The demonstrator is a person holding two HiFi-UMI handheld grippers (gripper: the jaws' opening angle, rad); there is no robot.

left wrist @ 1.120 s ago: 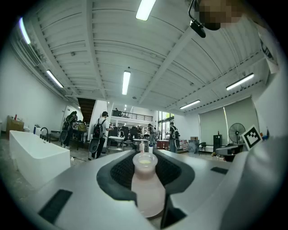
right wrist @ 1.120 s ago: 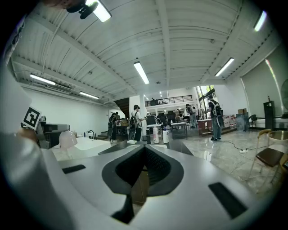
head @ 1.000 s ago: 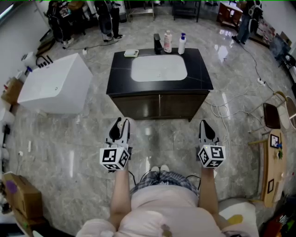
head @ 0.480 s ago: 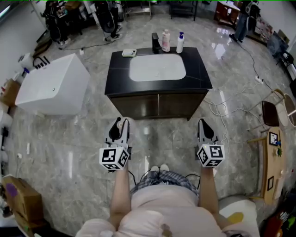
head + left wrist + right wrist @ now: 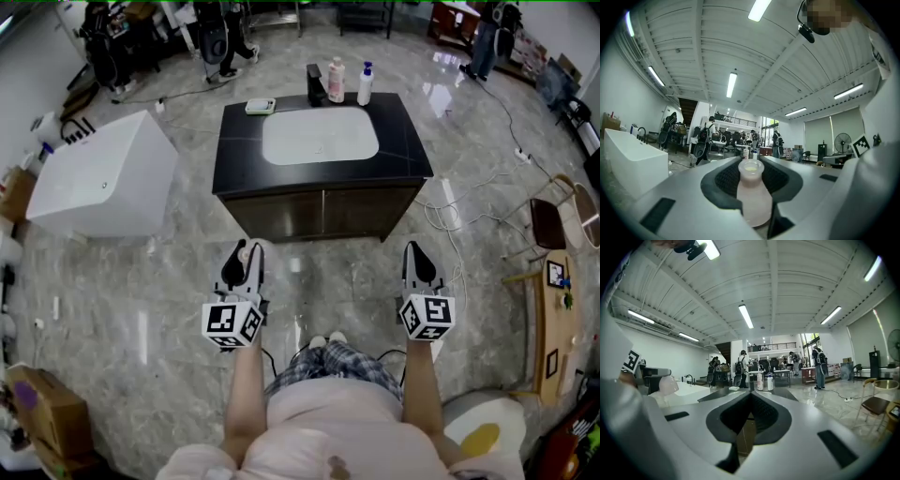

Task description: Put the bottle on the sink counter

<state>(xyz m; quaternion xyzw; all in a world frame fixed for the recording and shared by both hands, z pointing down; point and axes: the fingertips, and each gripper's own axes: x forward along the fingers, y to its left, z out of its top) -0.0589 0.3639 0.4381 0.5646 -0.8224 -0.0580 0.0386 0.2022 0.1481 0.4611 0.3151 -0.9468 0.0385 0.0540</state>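
Observation:
A pale pink bottle point(image 5: 752, 192) stands upright between the jaws of my left gripper point(image 5: 751, 165), which is shut on it. In the head view this gripper point(image 5: 242, 255) hovers over the floor in front of the black sink counter point(image 5: 234, 161), apart from it. My right gripper point(image 5: 418, 253) is level with it on the right. Its jaws point(image 5: 751, 394) are shut with nothing between them. The white basin point(image 5: 321, 137) lies in the middle of the counter top.
At the counter's back edge stand a black tap point(image 5: 316, 84), a pink bottle point(image 5: 337, 80), a white pump bottle point(image 5: 365, 86) and a small green dish point(image 5: 261, 107). A white bathtub point(image 5: 103, 178) is at left. Cables point(image 5: 450, 211), a chair point(image 5: 548, 225) and a wooden table point(image 5: 553, 328) are at right.
The counter has drifted slightly up in the head view. Both grippers keep their places, and the bottle stays in the left jaws.

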